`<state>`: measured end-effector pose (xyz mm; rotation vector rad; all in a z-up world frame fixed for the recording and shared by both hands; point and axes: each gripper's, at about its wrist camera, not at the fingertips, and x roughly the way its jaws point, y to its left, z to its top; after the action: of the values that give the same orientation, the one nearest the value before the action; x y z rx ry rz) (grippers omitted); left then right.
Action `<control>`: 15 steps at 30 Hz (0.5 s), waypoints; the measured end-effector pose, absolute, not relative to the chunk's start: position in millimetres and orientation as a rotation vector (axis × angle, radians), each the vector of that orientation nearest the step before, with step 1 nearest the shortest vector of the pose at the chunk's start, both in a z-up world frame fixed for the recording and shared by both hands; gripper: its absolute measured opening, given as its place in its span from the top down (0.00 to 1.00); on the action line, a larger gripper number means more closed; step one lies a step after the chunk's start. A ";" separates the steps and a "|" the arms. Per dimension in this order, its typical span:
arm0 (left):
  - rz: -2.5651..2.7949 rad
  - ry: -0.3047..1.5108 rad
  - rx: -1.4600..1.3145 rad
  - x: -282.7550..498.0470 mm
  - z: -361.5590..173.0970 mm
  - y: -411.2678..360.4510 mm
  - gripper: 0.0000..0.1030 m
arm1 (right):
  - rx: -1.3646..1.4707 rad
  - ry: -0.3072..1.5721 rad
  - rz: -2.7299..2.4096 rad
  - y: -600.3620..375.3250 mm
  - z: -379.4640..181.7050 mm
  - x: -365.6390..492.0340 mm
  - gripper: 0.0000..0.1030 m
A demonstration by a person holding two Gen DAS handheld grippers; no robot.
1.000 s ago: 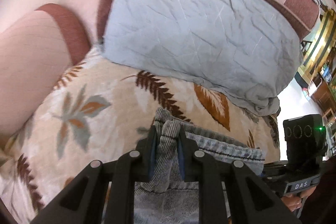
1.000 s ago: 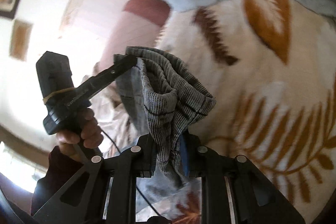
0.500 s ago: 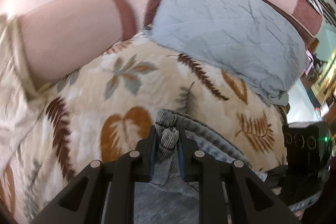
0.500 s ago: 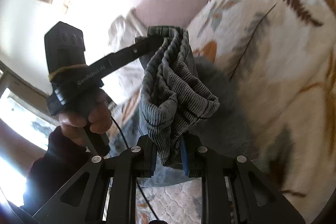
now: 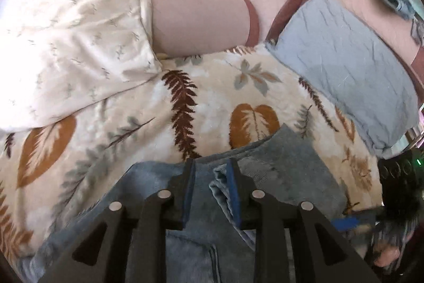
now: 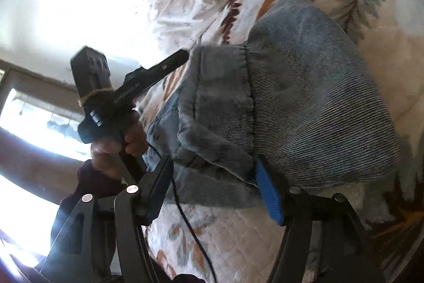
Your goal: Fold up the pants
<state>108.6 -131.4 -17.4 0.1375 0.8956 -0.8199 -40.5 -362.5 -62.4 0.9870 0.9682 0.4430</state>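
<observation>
Since a second ago we've laid the pants [image 6: 304,102] folded on the leaf-print bed blanket [image 5: 201,97], so both jaws are opening: right hand-held gripper [image 6: 212,192] wide, clear of denim; left hand-held gripper [image 5: 212,171] parting, a fold loose between.

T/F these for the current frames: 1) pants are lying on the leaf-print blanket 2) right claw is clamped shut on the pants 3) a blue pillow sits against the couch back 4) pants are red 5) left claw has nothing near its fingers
1) Pants lie on the leaf-print blanket. True.
2) Right claw is clamped shut on the pants. False: its jaws are opening, spread wide, with the pants' edge between them but not pressed.
3) A blue pillow sits against the couch back. True.
4) Pants are red. False: they are faded blue denim.
5) Left claw has nothing near its fingers. False: its jaws are opening with a fold of the pants between them, against one finger.
</observation>
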 end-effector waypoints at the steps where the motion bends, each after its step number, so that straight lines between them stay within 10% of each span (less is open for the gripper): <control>1: -0.834 0.888 0.136 100.6 -11.9 -130.4 0.74 | 1.004 0.952 0.446 -369.8 -59.6 -39.9 0.39; 15: -0.740 1.050 0.261 -5.5 -66.8 -192.9 0.73 | 1.221 0.732 0.246 -461.3 -57.6 -63.2 0.39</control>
<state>-5.5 -192.9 -66.8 0.2615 1.0504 -0.7401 -63.2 -461.3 -57.6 1.2210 0.7323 0.2457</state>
